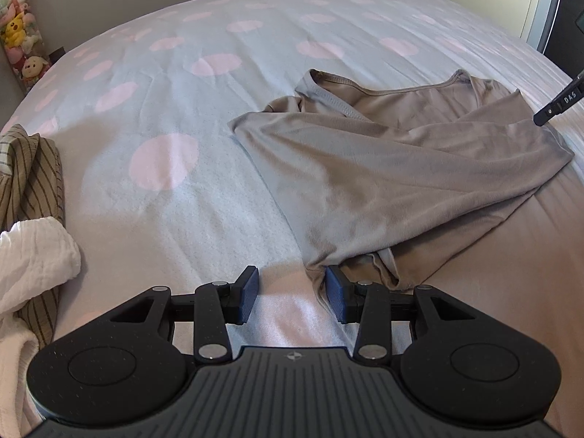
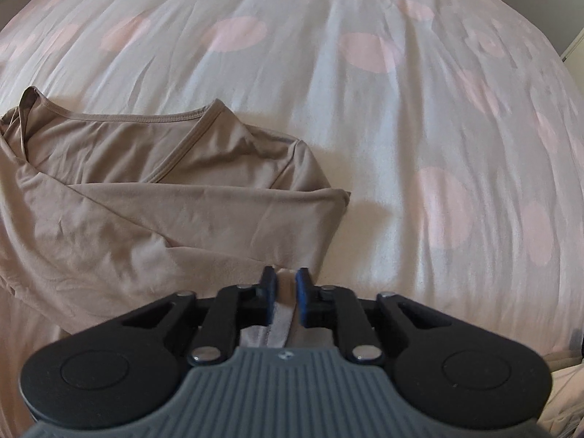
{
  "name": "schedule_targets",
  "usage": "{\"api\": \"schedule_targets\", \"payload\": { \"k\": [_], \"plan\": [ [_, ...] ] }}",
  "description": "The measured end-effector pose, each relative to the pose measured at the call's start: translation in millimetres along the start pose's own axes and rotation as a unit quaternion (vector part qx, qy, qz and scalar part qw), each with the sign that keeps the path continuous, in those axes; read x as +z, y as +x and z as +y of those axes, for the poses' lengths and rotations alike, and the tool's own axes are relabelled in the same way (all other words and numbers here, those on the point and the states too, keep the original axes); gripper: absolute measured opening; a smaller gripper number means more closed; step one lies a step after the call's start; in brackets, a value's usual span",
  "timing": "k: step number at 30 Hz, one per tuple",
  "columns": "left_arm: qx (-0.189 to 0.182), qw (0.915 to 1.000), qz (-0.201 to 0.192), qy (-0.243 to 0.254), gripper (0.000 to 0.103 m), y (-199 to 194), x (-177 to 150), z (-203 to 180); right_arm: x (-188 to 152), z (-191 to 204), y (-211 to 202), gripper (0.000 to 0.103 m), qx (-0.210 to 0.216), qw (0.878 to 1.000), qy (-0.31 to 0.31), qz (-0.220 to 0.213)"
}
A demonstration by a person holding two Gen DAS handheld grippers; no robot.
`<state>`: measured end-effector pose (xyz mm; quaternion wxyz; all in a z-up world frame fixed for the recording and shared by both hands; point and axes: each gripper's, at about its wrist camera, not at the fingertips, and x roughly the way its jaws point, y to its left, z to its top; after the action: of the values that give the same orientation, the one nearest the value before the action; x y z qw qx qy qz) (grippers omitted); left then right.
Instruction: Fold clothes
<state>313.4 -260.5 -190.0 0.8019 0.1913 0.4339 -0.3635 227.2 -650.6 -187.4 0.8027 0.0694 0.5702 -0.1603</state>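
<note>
A tan long-sleeve top (image 1: pixel 383 168) lies partly folded on the bed, neckline at the far side. It also shows in the right wrist view (image 2: pixel 153 197). My left gripper (image 1: pixel 292 292) is open, its right pad touching the near bunched corner of the top. My right gripper (image 2: pixel 285 290) is nearly closed on the top's hem edge, a strip of fabric running between its blue pads.
The bed sheet (image 1: pixel 182 109) is pale blue with pink dots. A striped olive garment (image 1: pixel 33 179) and a white cloth (image 1: pixel 33 255) lie at the left. Plush toys (image 1: pixel 18 33) hang at the far left wall. Part of the other gripper (image 1: pixel 562 104) shows at the right edge.
</note>
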Motion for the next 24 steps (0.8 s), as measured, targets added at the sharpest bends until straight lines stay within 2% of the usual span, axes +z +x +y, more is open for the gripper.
{"api": "schedule_targets", "payload": {
  "k": [2, 3, 6, 8, 11, 12, 14, 17, 20, 22, 24],
  "plan": [
    [-0.004, 1.0000, 0.001, -0.002, 0.028, 1.6, 0.0, 0.4, -3.3, 0.8, -6.1, 0.006, -0.007, 1.000, -0.002, -0.014],
    [-0.005, 1.0000, 0.002, -0.002, 0.024, 2.2, -0.1, 0.2, -5.0, 1.2, -10.1, 0.002, -0.013, 1.000, -0.003, -0.023],
    [-0.005, 1.0000, 0.007, 0.000, 0.015, 3.4, -0.6, -2.2, -8.2, -5.5, -18.9, 0.000, -0.047, 0.997, 0.005, -0.060],
    [-0.007, 0.9999, 0.010, -0.001, 0.013, 3.2, -0.7, -2.7, -6.2, -19.4, -15.5, 0.000, -0.055, 0.996, 0.031, -0.070],
    [-0.011, 0.9999, 0.012, -0.004, 0.006, -0.2, -0.1, -2.0, -7.4, -34.6, -11.0, 0.001, -0.021, 0.995, 0.062, -0.075],
    [-0.012, 0.9999, 0.012, -0.003, 0.004, -1.8, 0.0, -2.2, -8.6, -34.1, -12.4, 0.004, -0.002, 0.995, 0.062, -0.079],
    [-0.008, 0.9999, 0.009, 0.003, 0.003, -6.4, -0.1, -4.1, -10.2, -29.7, -15.1, 0.007, 0.021, 0.994, 0.055, -0.088],
    [-0.007, 0.9999, 0.003, 0.015, 0.002, -9.9, -0.6, -7.7, -9.6, -19.5, -11.6, 0.020, 0.019, 0.996, 0.031, -0.081],
    [0.007, 0.9989, 0.003, 0.045, 0.003, -10.1, -4.4, -12.7, -11.5, -16.3, -7.2, 0.020, 0.015, 0.997, 0.034, -0.073],
    [0.024, 0.9962, -0.002, 0.083, 0.004, -10.9, -9.2, -19.3, -15.4, -14.7, -6.1, 0.020, 0.016, 0.997, 0.034, -0.070],
    [0.032, 0.9927, -0.010, 0.116, 0.017, -12.7, -13.2, -26.4, -19.4, -13.1, -4.9, 0.020, 0.016, 0.997, 0.034, -0.067]
  ]
}}
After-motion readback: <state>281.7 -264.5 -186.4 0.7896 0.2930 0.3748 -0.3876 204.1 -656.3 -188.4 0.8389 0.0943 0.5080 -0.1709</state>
